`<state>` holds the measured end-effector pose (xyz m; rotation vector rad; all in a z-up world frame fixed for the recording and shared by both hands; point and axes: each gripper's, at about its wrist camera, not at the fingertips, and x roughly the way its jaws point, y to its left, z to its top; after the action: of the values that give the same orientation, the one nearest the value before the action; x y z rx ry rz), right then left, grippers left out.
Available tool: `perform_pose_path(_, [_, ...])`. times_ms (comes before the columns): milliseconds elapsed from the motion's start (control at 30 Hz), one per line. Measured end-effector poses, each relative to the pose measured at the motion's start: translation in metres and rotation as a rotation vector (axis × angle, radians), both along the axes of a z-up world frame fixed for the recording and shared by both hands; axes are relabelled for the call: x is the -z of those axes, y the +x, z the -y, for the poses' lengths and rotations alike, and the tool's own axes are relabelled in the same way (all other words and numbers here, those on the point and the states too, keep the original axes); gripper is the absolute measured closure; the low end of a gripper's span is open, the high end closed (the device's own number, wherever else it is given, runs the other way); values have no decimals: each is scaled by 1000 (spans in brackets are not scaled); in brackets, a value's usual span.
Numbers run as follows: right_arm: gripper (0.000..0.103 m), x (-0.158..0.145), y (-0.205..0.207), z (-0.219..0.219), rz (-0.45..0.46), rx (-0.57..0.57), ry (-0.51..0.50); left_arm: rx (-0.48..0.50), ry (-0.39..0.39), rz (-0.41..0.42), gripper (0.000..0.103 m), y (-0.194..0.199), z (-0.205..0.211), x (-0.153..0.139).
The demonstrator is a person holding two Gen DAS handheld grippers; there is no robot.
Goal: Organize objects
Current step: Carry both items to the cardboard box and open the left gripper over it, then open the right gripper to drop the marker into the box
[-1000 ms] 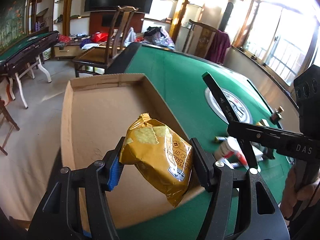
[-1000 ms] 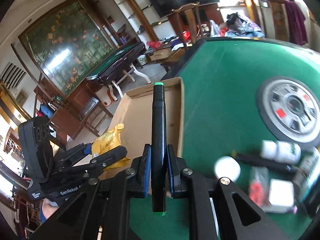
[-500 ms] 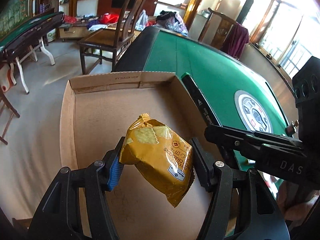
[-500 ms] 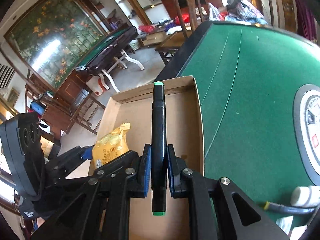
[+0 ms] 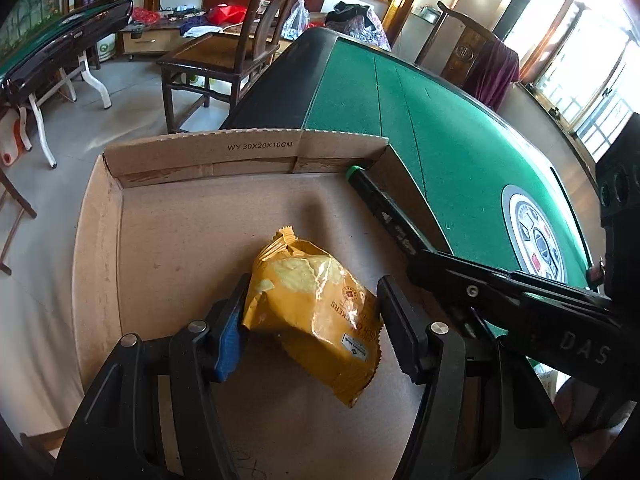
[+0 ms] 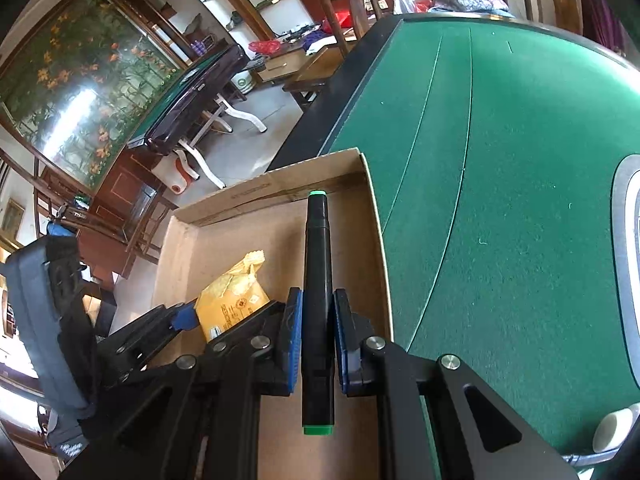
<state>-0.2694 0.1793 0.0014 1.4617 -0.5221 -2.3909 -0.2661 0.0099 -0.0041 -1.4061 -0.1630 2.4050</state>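
We hold the left gripper point(image 5: 312, 320) clamped on a yellow snack packet point(image 5: 316, 316). Its blue-padded finger presses the packet's left side and its black finger presses the right side. The packet hangs tilted between the fingers, crimped top edge pointing away from the camera, over the floor of an open cardboard box point(image 5: 168, 248). We cannot tell whether the packet's lower corner touches the box floor.

We hold the right gripper point(image 6: 316, 340) clamped on a black marker point(image 6: 318, 280) with green caps at both ends. The marker lies lengthwise between the two blue pads and extends past them both forward and backward. Its forward end points at the far wall of the box, near the box's right rear corner. In the left wrist view the same marker point(image 5: 384, 212) runs just beside the right wall of the box, inside it, and the right gripper's finger reaches in from the right.

The box sits at the left edge of the green felt counter point(image 6: 500, 160). Its far wall carries the printed text "WY 30X20X10CM". In the right wrist view the packet point(image 6: 232, 296) appears left of the marker, both over the box interior. A wooden chair point(image 5: 224, 52) stands beyond the box.
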Motion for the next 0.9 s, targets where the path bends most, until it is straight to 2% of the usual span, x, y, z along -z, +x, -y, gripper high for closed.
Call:
perform_pose_path(400, [88,8,0,-2,13,-1,-3,9,27,6,38,-2,3,0])
perform_pose_path(600, [88,-10,8,-8,-20,4,-9,-13,59,13,38,3,14,-5])
perform_pose_path(900, [88,-28,48,-36,-69,-4,-19,-16,90,6,38,22,9,-20])
